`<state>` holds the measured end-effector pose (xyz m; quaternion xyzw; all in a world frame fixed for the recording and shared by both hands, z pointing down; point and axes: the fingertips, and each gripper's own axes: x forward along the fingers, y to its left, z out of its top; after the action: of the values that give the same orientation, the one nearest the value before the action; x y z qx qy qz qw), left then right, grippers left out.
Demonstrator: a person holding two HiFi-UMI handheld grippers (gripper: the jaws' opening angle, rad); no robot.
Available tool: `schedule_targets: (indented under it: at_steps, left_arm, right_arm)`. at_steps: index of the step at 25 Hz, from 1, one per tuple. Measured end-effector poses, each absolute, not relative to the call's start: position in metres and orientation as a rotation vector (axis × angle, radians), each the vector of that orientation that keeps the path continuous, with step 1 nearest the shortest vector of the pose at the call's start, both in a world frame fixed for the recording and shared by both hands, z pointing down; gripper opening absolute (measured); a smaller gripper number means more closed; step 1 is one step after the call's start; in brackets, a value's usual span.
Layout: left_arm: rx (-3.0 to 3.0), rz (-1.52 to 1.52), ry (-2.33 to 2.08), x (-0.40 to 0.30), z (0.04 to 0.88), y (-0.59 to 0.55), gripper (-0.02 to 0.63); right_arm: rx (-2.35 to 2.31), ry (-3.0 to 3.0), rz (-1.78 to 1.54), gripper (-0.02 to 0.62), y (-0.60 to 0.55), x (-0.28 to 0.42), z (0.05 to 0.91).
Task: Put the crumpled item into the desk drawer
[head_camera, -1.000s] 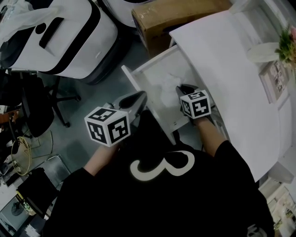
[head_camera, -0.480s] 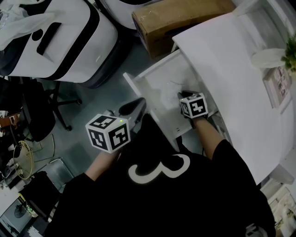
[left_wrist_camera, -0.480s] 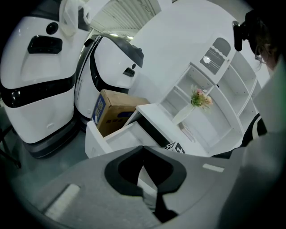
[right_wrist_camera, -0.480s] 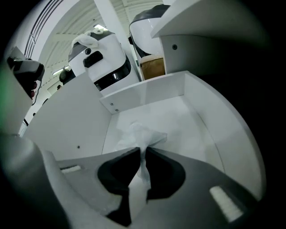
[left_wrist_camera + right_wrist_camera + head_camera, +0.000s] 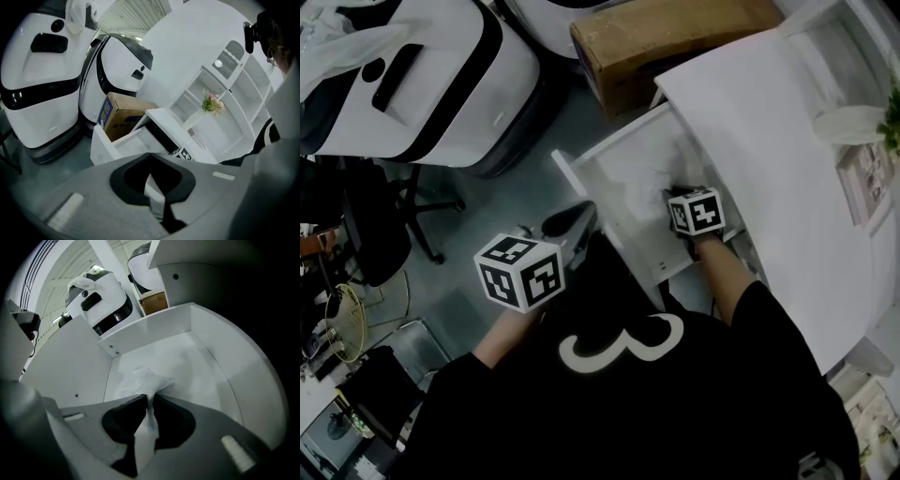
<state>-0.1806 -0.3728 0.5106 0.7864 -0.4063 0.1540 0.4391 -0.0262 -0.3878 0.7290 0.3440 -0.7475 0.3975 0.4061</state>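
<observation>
White, thin and crinkled like plastic film, the crumpled item (image 5: 143, 380) lies low inside the open drawer (image 5: 154, 329). Its bulk rests on the drawer floor towards the left wall, and one tail of it runs up between the jaws of the right gripper (image 5: 149, 401). Those jaws are opening, yet only a narrow slit shows between them and the tail fills it, so the pads look to be touching the item at this moment. In the head view the right gripper reaches down into the drawer, which stands pulled out from under the white desk (image 5: 769, 141). The left gripper (image 5: 150, 157) hangs outside, near the drawer's front corner, its jaws together with nothing in them.

The step in hand, as I judge it, is the release: the item is already where it belongs and only needs letting go. The next move calls for the jaws to part wide enough that the clinging film drops free. A lift straight out should follow, so the tail is not dragged back up. The drawer may then want pushing shut, though the task does not ask for it.
</observation>
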Motion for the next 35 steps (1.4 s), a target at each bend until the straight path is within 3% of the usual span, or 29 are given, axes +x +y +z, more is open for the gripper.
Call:
schedule_targets:
  at_steps: [3, 8, 11, 22, 28, 32, 35]
  left_arm:
    - [1.951, 0.377, -1.016, -0.184, 0.511, -0.373, 0.011]
    - [1.955, 0.372, -1.027, -0.185, 0.508, -0.371, 0.011]
    - [1.961, 0.363, -1.038, -0.185, 0.504, -0.369, 0.011]
    - [2.027, 0.288, -1.079, -0.163, 0.462, -0.345, 0.011]
    - [2.092, 0.226, -1.084, -0.146, 0.429, -0.335, 0.011]
    - [2.152, 0.165, -1.091, -0.134, 0.397, -0.328, 0.011]
    - [2.198, 0.132, -1.092, -0.125, 0.373, -0.317, 0.011]
  right_arm:
    - [0.86, -1.885, 0.989, 0.072, -0.389, -0.028, 0.729]
    - [0.884, -1.897, 0.973, 0.195, -0.391, -0.03, 0.721]
    - [0.918, -1.922, 0.947, 0.23, -0.395, -0.03, 0.709]
    - [0.891, -2.228, 0.99, 0.232, -0.375, -0.049, 0.591]
    - [0.883, -2.489, 0.915, 0.137, -0.36, -0.045, 0.483]
    - [0.904, -2.616, 0.894, 0.036, -0.349, -0.028, 0.423]
    - [0.861, -2.678, 0.888, 0.005, -0.332, -0.024, 0.391]
